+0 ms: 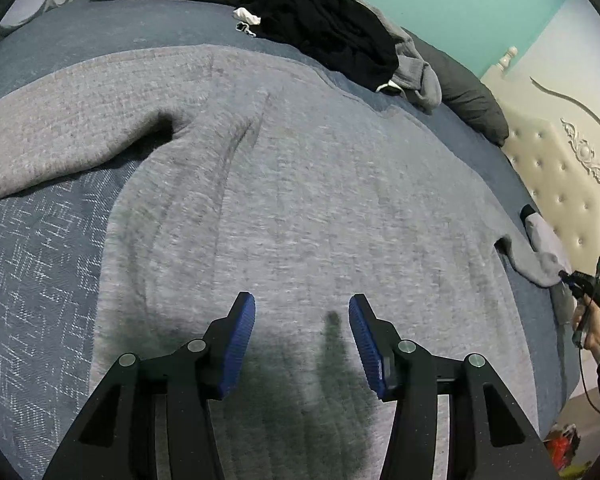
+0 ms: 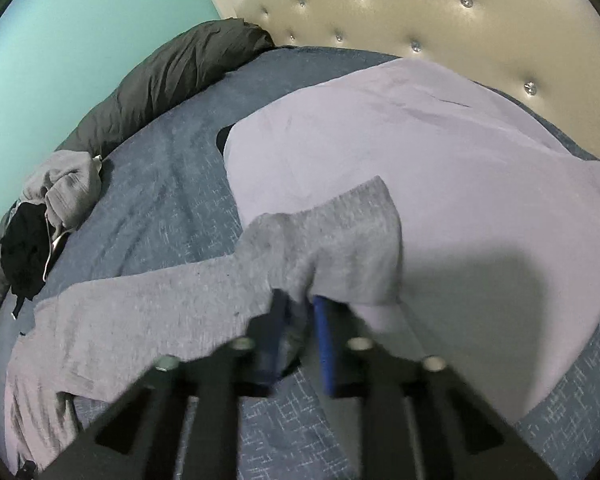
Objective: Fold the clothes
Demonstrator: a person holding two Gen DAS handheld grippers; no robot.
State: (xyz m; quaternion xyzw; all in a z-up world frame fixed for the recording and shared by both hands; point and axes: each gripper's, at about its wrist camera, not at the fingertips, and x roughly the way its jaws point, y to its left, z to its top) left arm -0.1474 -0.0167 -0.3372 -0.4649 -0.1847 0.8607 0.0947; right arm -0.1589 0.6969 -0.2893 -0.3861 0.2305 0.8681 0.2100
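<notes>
While the left wrist view looks down the bed, the left gripper (image 1: 302,320) hangs over the broad body of a fuzzy light-grey knit sweater (image 1: 300,184), its blue-padded fingers spread wide with nothing between them. That sweater lies flat across a blue-grey woven bedspread (image 1: 40,264), one sleeve stretching off to the left. Beyond it, near the far edge of the bed, sits a heap of black and grey clothes (image 1: 340,36) against a long dark-grey pillow (image 1: 472,100). At the right edge, the right gripper (image 1: 568,278) pinches the end of the sweater's other sleeve, with a cream tufted headboard (image 1: 556,176) behind it and a teal wall (image 1: 460,0) above.

From the right wrist view, somewhat blurred, the right gripper (image 2: 298,304) has its fingers drawn narrow on the grey sleeve cuff (image 2: 340,240), which is bunched and lifted over the fingertips. The sleeve runs back to the left toward the sweater's body. Just past the cuff lies a pale lilac pillow (image 2: 440,152) on the bedspread (image 2: 160,192), with the headboard (image 2: 420,20) behind. The clothes heap (image 2: 48,208) and dark-grey pillow (image 2: 168,80) lie along the left side.
</notes>
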